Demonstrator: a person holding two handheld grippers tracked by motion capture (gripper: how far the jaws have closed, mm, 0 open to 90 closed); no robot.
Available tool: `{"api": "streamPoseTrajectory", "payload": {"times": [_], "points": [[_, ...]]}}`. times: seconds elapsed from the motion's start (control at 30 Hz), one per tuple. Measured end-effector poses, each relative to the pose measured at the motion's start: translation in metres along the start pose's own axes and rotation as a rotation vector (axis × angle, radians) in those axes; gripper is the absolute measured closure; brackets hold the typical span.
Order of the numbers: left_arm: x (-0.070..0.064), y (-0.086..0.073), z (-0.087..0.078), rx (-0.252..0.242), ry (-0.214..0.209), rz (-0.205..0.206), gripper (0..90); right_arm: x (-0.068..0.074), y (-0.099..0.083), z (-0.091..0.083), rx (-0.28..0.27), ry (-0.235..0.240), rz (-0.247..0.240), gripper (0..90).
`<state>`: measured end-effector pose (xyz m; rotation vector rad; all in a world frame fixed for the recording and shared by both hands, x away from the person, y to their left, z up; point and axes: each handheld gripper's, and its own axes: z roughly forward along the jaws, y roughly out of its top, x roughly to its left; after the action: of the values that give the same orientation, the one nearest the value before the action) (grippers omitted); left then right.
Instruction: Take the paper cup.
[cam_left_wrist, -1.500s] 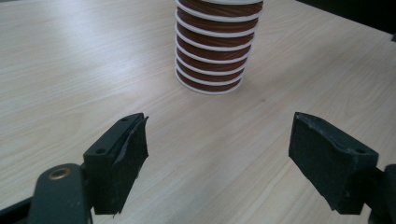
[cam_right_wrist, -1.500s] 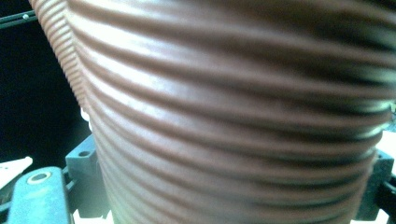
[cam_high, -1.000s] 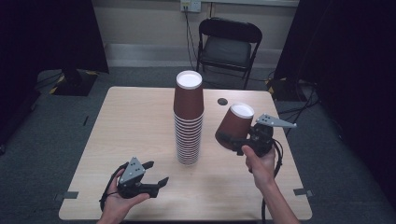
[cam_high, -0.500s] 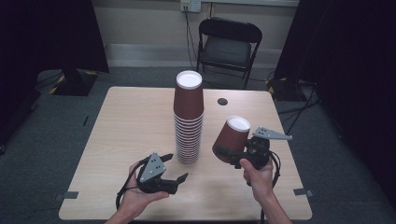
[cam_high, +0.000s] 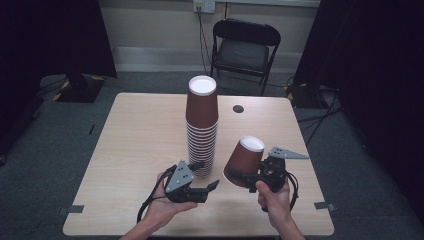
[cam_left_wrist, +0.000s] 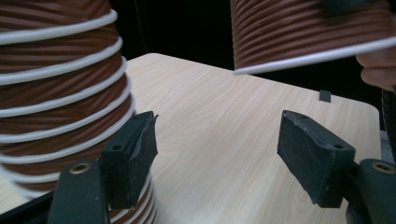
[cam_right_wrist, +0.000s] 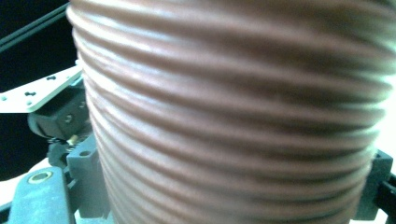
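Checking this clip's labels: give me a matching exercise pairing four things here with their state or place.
Things:
1. left gripper
2. right gripper
3. cup stack
4. single cup

States:
A. upside down, standing on the table
B. tilted, held off the table
C. jaws open, beside the stack's base
D. shut on a cup

Pairs: 1-C, 2-D, 3-A, 4-B

At the centre of the frame you see a light wood-grain table (cam_high: 135, 150) with rounded corners, standing on grey carpet floor (cam_high: 45, 165). A black folding chair (cam_high: 245, 47) stands behind it at upper centre. The cream wall (cam_high: 150, 22) carries a socket (cam_high: 204, 5) with cables hanging down. Black curtains (cam_high: 50, 35) close off the upper left and the right side. Tape marks (cam_high: 75, 208) lie on the floor.
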<state>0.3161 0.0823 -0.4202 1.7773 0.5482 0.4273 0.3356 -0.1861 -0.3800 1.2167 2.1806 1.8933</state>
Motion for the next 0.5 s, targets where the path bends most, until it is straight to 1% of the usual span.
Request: {"api": "streamPoseTrajectory", "payload": {"times": [0.03, 0.07, 0.1, 0.23, 0.3, 0.33, 0.4, 0.43, 0.5], "points": [[-0.002, 0.0, 0.002, -0.004, 0.0, 0.003, 36.4, 0.001, -0.001, 0.001, 0.002, -0.007, -0.002, 12.8], [-0.004, 0.0, 0.004, -0.009, -0.007, 0.003, 36.8, 0.002, -0.002, 0.002, 0.009, -0.018, -0.003, 12.8], [-0.006, 0.0, 0.006, -0.011, -0.003, 0.007, 36.9, 0.003, -0.002, 0.003, 0.017, -0.021, 0.001, 12.8], [-0.013, -0.001, 0.013, -0.047, -0.008, 0.021, 43.9, 0.005, -0.004, 0.006, 0.024, -0.004, 0.017, 12.9], [-0.015, 0.0, 0.015, -0.083, 0.002, 0.03, 49.4, 0.007, -0.005, 0.007, 0.03, 0.011, 0.028, 12.9], [-0.017, 0.0, 0.015, -0.101, 0.01, 0.04, 51.6, 0.007, -0.005, 0.008, 0.031, 0.019, 0.037, 13.0], [-0.019, 0.0, 0.016, -0.119, 0.019, 0.067, 54.2, 0.007, -0.006, 0.01, 0.039, 0.047, 0.072, 13.1], [-0.019, 0.0, 0.016, -0.132, 0.028, 0.076, 55.5, 0.008, -0.006, 0.011, 0.05, 0.046, 0.092, 13.1], [-0.022, -0.001, 0.017, -0.164, 0.039, 0.08, 59.4, 0.007, -0.007, 0.013, 0.059, 0.067, 0.133, 13.1]]}}
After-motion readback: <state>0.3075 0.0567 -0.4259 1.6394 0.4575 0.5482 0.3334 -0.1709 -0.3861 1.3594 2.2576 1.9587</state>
